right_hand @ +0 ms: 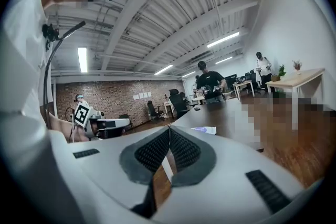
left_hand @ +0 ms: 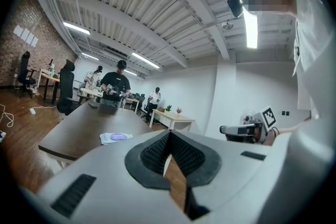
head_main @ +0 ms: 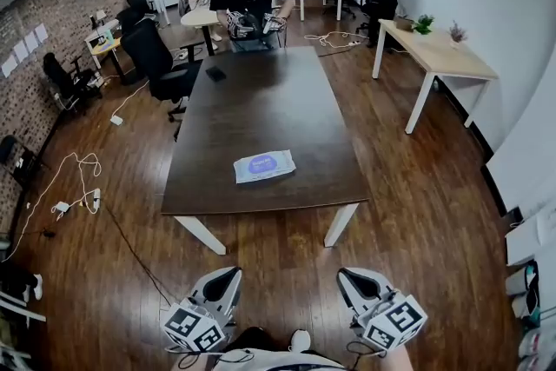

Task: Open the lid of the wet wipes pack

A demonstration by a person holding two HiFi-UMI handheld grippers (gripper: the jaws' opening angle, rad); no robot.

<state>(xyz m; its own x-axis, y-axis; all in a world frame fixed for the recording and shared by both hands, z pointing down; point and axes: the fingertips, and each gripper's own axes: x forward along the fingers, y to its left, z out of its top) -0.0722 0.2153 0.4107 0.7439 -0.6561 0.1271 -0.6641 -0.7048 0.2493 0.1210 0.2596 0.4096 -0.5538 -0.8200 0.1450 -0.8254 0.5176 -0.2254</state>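
Both my jaws shut, empty. L gripper (head_main: 229,274) and R gripper (head_main: 349,277) are well short of the table (head_main: 261,91). Wet wipes pack (head_main: 264,166) lies flat on its near end, ahead, long axis crosswise. L slightly nearer. Lid prob. closed.

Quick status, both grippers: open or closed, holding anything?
Left gripper: closed, nothing between its jaws.
Right gripper: closed, nothing between its jaws.

wet wipes pack (head_main: 264,166) print perhaps lettering, too small, unreadable
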